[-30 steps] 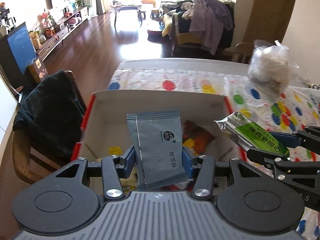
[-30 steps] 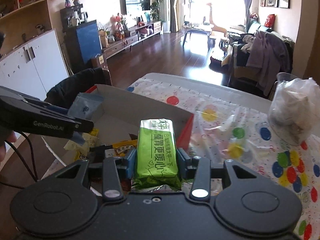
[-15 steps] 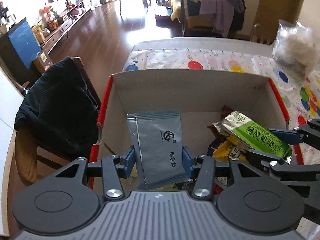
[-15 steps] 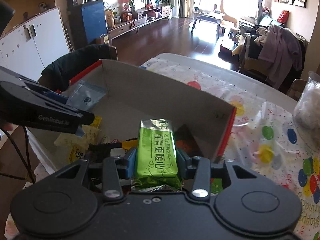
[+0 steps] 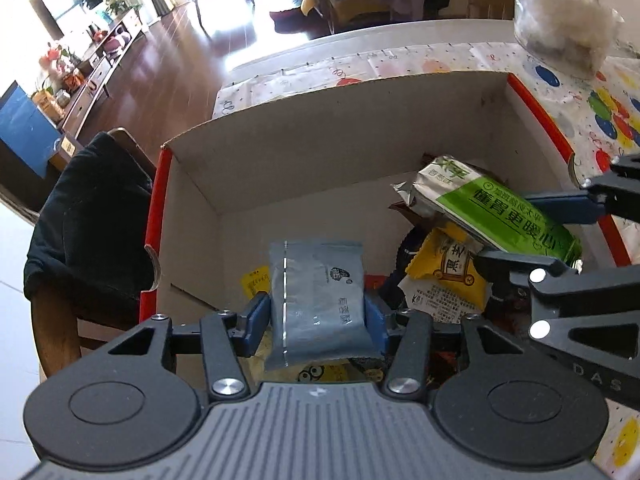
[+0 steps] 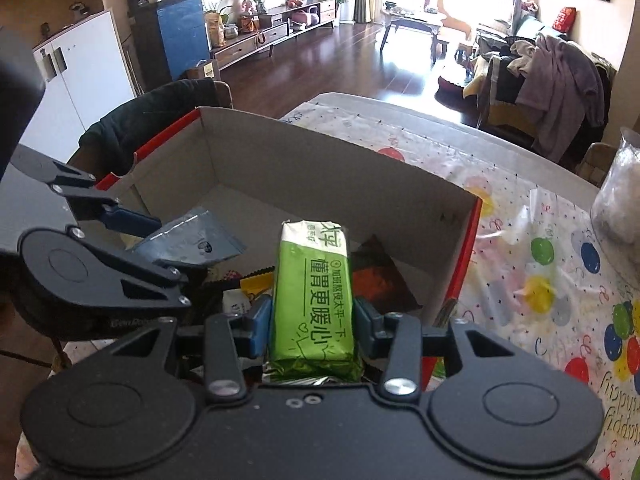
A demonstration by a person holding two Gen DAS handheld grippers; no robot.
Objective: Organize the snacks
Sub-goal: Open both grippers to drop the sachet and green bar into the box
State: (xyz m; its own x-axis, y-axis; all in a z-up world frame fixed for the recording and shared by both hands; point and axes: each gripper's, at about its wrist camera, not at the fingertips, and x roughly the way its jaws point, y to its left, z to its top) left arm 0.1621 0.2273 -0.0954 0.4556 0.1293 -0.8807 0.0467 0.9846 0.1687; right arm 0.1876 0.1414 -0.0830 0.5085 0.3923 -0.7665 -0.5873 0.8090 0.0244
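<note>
Grey-blue sachet sits between the left tongs, low inside the cardboard box w/ the red rim, which stands on the bench under a balloon-print cloth. Left jaws have just been opening a little; the pads look to be touching the sachet's edges yet, so grip reads as loosening, not let go. Green packet is clenched firmly in the right tongs, also over the box, nearer its right wall.

Step in hand, as I judge it: drop both snacks into the box.

- Left: open fully while low, so the sachet lands flat on the bare floor at box's left instead of sliding onto the yellow packet and the rest of the pile.
- Pull left tongs straight up and out; right tongs are close beside, so don't cross paths.
- Right: lower a bit more before letting go. Packet is stiff and long and could tip against the wall if dropped from high.
- Release one at a time.
</note>
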